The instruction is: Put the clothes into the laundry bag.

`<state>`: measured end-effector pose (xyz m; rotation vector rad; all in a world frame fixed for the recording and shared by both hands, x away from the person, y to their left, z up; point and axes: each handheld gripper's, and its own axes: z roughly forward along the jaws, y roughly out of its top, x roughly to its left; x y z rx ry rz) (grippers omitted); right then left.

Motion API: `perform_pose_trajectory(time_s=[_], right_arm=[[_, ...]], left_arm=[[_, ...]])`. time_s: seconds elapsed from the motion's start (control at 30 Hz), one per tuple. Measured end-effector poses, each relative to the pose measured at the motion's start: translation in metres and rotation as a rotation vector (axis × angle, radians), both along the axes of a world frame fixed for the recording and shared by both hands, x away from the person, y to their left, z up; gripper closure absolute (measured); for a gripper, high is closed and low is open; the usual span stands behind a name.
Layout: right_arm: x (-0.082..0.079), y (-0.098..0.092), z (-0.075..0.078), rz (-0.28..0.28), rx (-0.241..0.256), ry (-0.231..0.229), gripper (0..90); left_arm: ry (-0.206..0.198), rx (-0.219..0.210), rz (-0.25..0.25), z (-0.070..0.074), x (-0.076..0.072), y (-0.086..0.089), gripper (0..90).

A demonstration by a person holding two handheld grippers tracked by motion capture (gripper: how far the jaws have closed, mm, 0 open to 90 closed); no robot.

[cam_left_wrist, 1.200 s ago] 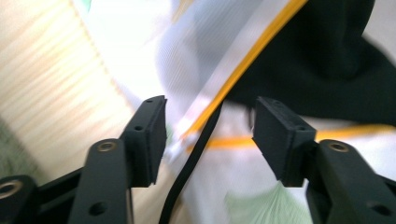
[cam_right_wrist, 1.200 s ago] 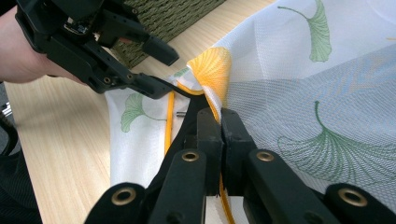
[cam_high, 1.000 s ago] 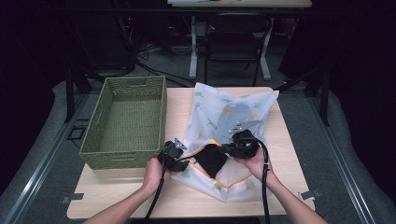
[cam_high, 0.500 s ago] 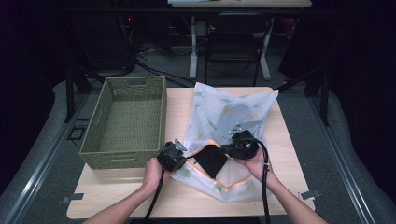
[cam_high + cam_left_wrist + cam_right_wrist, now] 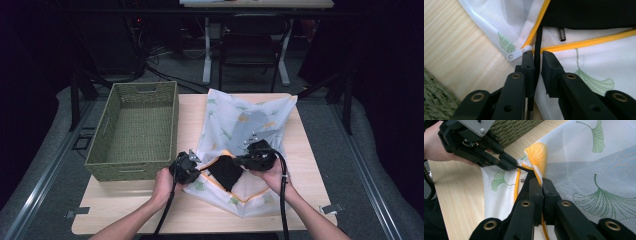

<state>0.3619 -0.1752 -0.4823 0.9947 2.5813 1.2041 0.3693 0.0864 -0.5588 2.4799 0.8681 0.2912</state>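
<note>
The white mesh laundry bag (image 5: pixel 250 125) lies on the table (image 5: pixel 310 150) beside the woven basket (image 5: pixel 135 130); the right gripper (image 5: pixel 541 182) clamps its yellow-zippered rim to hold the mouth open, while the left gripper (image 5: pixel 537 56) pinches – apparently – a drawstring of the black garment (image 5: pixel 225 170) inside, ready for pulling out

dark room; grey floor (image 5: pixel 380 165), black chair (image 5: pixel 250 47)
</note>
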Motion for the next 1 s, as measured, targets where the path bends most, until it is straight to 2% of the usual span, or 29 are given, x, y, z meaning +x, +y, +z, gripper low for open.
perform_pose_trajectory(time_s=[0.23,0.33,0.4,0.47,0.67,0.83,0.93,1.0], right_arm=[[0.001,0.0,-0.001,0.0,0.002,-0.002,88.4],[0.0,0.0,0.0,-0.003,0.003,-0.002,88.4],[0.0,0.0,0.0,-0.004,0.003,-0.003,88.4],[0.0,0.0,0.0,-0.004,0.002,-0.002,88.4],[0.0,0.002,0.002,-0.001,0.011,-0.009,88.4],[-0.001,0.004,0.004,0.0,0.019,-0.014,88.5],[-0.001,0.004,0.005,-0.001,0.022,-0.016,88.4],[-0.001,0.003,0.006,-0.006,0.03,-0.02,88.4]], left_arm=[[-0.01,-0.015,-0.029,0.008,-0.003,-0.003,85.6],[-0.002,-0.023,-0.031,0.01,-0.003,-0.004,85.6],[0.007,-0.049,-0.039,0.011,-0.002,-0.004,85.8],[0.0,-0.074,-0.048,0.014,-0.003,-0.006,85.8],[-0.009,-0.209,-0.055,0.023,0.003,-0.019,85.9],[-0.046,-0.248,-0.075,0.021,0.005,-0.034,85.9],[-0.057,-0.278,-0.069,0.02,0.007,-0.041,85.9],[-0.086,-0.283,-0.064,0.02,0.008,-0.045,85.9]])
